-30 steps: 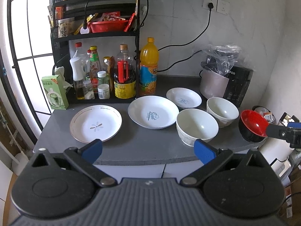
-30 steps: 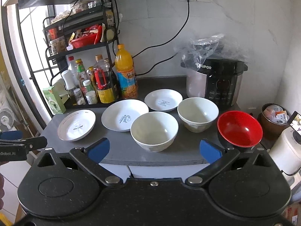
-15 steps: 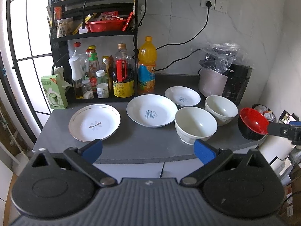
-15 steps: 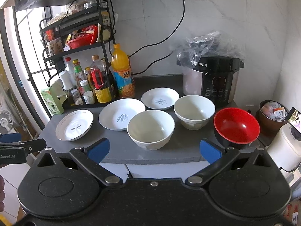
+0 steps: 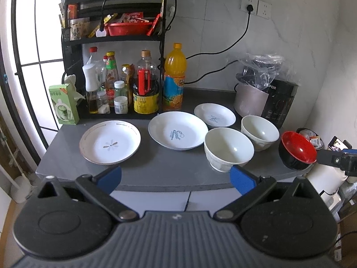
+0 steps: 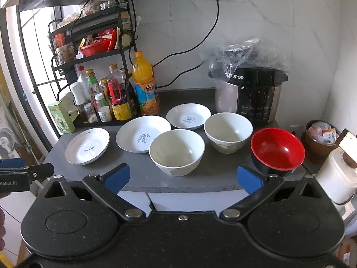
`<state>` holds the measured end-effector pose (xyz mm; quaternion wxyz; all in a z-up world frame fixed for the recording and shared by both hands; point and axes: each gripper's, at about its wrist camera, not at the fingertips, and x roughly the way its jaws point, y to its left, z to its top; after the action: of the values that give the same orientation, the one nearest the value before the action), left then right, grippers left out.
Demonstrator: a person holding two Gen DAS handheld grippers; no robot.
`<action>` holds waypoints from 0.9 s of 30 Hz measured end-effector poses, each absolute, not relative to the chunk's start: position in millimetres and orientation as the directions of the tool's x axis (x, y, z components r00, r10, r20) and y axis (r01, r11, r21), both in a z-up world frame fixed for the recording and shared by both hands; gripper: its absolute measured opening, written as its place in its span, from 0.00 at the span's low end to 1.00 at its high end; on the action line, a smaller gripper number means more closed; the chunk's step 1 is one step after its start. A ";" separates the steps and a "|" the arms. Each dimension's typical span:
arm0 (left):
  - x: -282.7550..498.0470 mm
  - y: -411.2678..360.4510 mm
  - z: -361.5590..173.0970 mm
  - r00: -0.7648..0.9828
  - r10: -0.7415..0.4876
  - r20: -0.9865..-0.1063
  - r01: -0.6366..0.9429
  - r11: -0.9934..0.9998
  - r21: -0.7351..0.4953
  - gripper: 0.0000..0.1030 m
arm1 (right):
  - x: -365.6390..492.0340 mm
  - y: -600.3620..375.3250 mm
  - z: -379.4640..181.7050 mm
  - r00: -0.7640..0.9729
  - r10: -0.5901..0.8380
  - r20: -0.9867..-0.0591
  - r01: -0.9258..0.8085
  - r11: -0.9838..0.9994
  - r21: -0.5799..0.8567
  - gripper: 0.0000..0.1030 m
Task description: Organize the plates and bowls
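On the grey counter (image 5: 165,167) stand three white plates: a gold-rimmed plate (image 5: 110,141) at the left, a large plate (image 5: 177,130) in the middle and a small plate (image 5: 214,118) behind it. Two white bowls (image 5: 229,148) (image 5: 260,132) stand to the right, and a red and black bowl (image 5: 297,150) sits at the right edge. The same plates (image 6: 88,145) (image 6: 143,133) (image 6: 188,116) and bowls (image 6: 177,151) (image 6: 228,132) (image 6: 277,150) show in the right wrist view. My left gripper (image 5: 176,176) and my right gripper (image 6: 183,176) are open and empty, both held off the counter's front edge.
A black rack (image 5: 116,38) with bottles and an orange juice bottle (image 5: 174,78) stand at the back left. A pressure cooker (image 6: 256,96) under plastic stands at the back right. A green carton (image 5: 63,103) is at the far left. A white appliance (image 6: 337,176) stands to the right of the counter.
Both grippers have drifted slightly back and up from the counter, so the dishes sit a little lower in view. Nothing on the counter has moved.
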<state>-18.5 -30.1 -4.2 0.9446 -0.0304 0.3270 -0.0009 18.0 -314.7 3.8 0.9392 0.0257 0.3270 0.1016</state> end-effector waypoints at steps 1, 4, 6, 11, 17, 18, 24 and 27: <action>-18.7 -31.8 -4.1 0.788 -0.018 -0.615 -0.017 0.999 -0.051 1.00 | 18.3 -315.5 4.3 0.765 0.211 -0.609 -0.174 0.977 0.119 1.00; -18.6 -33.0 -3.4 0.791 -0.020 -0.612 -0.017 0.998 -0.055 1.00 | 17.8 -316.7 5.6 0.771 0.201 -0.604 -0.170 0.979 0.108 1.00; -18.7 -33.2 -3.3 0.793 -0.019 -0.609 -0.017 0.998 -0.054 1.00 | 17.2 -318.3 5.3 0.771 0.203 -0.603 -0.173 0.979 0.108 1.00; -17.1 -35.9 -3.8 0.793 -0.022 -0.608 -0.020 0.998 -0.062 1.00 | 19.3 -320.7 3.4 0.767 0.190 -0.613 -0.163 0.981 0.100 1.00; -12.0 -40.6 -6.4 0.786 -0.014 -0.618 -0.029 0.998 -0.060 1.00 | 23.8 -323.7 1.1 0.766 0.191 -0.614 -0.165 0.981 0.099 1.00; -10.4 -41.8 -6.3 0.784 -0.016 -0.620 -0.026 0.998 -0.058 1.00 | 23.7 -324.0 1.1 0.770 0.192 -0.608 -0.166 0.981 0.100 1.00; 0.5 -44.2 -2.4 0.783 -0.028 -0.622 -0.015 0.998 -0.063 1.00 | 31.9 -326.7 1.7 0.766 0.206 -0.609 -0.172 0.978 0.114 1.00; 12.4 -43.7 -1.4 0.781 -0.012 -0.624 -0.026 0.998 -0.051 1.00 | 40.4 -329.3 0.4 0.759 0.207 -0.617 -0.156 0.978 0.136 1.00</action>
<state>12.4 -43.7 -1.4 0.9433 -0.0282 0.3307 0.0038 40.4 -329.3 0.4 0.9371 0.0379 0.3333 0.0969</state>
